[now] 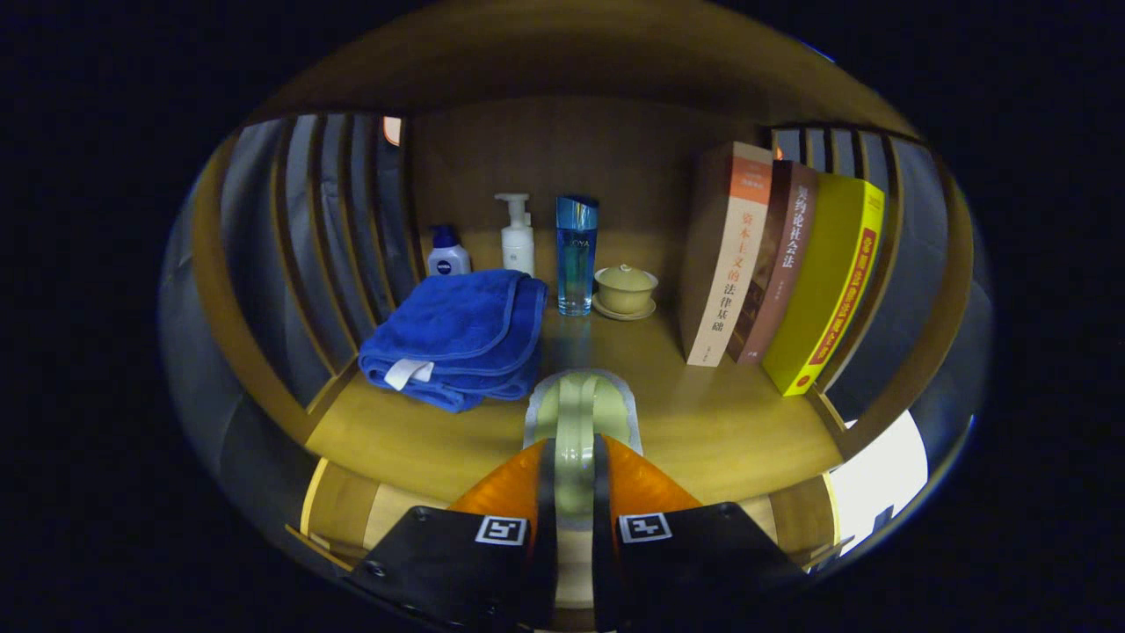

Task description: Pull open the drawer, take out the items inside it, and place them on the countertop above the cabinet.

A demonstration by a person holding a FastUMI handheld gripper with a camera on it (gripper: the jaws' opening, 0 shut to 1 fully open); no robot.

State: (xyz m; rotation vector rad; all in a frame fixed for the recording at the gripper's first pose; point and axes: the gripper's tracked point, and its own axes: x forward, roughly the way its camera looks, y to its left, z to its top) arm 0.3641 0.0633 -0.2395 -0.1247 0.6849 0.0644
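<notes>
Wooden countertop [703, 431] carries a blue towel [457, 338] at ten o'clock, bottles [576, 255], a lidded cup [626, 288], books [773, 264] at two; gripper [576, 466] clenched on a pale green cup [580, 413] just above it.

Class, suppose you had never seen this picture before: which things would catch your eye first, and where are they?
First, the pale green object clamped between the fingers of the tool, held over the countertop. Next, the folded blue towel just ahead and left of it. Then the three upright books leaning on the right, the yellow one nearest.
</notes>
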